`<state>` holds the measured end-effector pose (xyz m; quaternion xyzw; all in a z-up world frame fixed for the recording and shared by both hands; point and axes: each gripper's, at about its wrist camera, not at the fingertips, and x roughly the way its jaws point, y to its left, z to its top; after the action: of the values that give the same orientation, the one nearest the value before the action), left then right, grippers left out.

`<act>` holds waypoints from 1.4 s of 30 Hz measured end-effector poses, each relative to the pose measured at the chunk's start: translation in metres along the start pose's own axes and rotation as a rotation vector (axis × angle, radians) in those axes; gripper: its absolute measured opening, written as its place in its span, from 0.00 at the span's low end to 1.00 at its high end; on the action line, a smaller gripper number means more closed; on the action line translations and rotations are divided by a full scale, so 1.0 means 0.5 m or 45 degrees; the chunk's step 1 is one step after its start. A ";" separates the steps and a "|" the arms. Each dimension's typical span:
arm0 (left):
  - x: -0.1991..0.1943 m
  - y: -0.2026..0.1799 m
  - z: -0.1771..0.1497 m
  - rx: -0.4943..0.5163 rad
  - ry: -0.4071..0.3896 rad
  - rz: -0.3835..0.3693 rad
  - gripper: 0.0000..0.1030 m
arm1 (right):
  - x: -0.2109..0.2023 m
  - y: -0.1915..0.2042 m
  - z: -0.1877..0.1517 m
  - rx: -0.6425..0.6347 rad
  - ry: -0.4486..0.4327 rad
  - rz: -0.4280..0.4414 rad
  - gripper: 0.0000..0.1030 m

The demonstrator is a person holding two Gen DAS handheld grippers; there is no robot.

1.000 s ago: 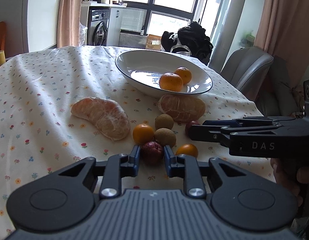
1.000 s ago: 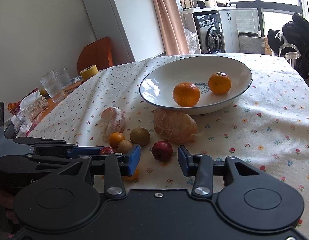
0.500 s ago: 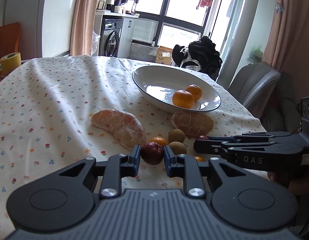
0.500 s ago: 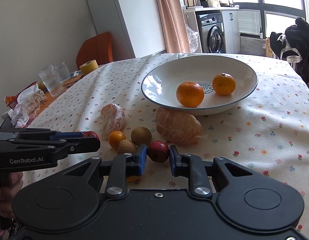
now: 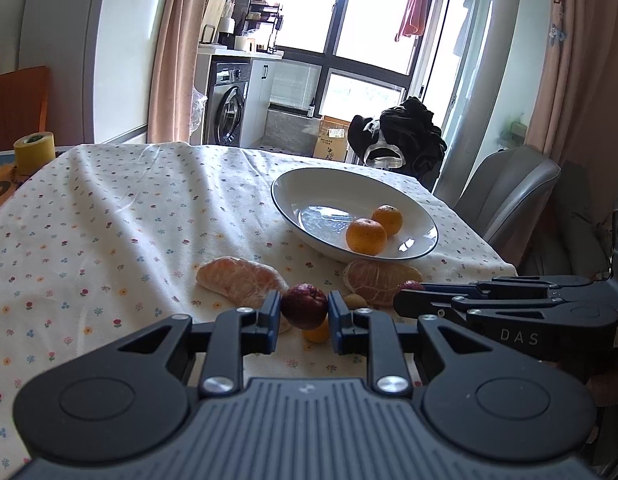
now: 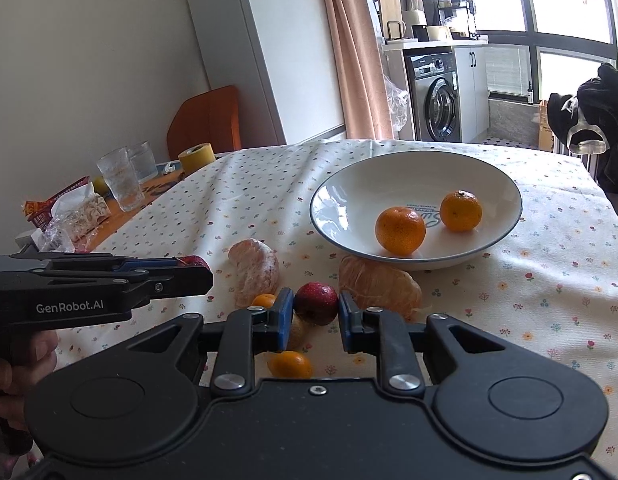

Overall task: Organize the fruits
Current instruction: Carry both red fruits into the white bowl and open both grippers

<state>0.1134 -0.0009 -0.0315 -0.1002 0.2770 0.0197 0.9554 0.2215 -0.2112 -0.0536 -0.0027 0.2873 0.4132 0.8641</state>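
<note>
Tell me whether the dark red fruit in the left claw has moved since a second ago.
Yes. The dark red fruit, gripped in the left claw, has risen: it now overlaps the peeled citrus instead of sitting below it.

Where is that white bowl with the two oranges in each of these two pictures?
Left wrist view: the white bowl sits right of centre, beyond the left gripper.
Right wrist view: the white bowl sits right of centre, above the right gripper.
Shared landmark: the washing machine behind the table.

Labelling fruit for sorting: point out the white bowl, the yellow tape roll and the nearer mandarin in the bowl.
white bowl (image 6: 505, 184), right wrist view, far rim.
yellow tape roll (image 6: 196, 157), right wrist view, side.
nearer mandarin (image 6: 400, 230), right wrist view, middle.
</note>
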 end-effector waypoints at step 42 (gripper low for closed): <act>0.083 -0.058 0.102 0.105 -0.027 -0.004 0.23 | 0.004 -0.100 0.067 0.078 -0.152 -0.070 0.22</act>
<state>0.1780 -0.0196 -0.0065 -0.0610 0.2673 0.0080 0.9616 0.2747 -0.2345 -0.0384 0.0404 0.2474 0.3797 0.8905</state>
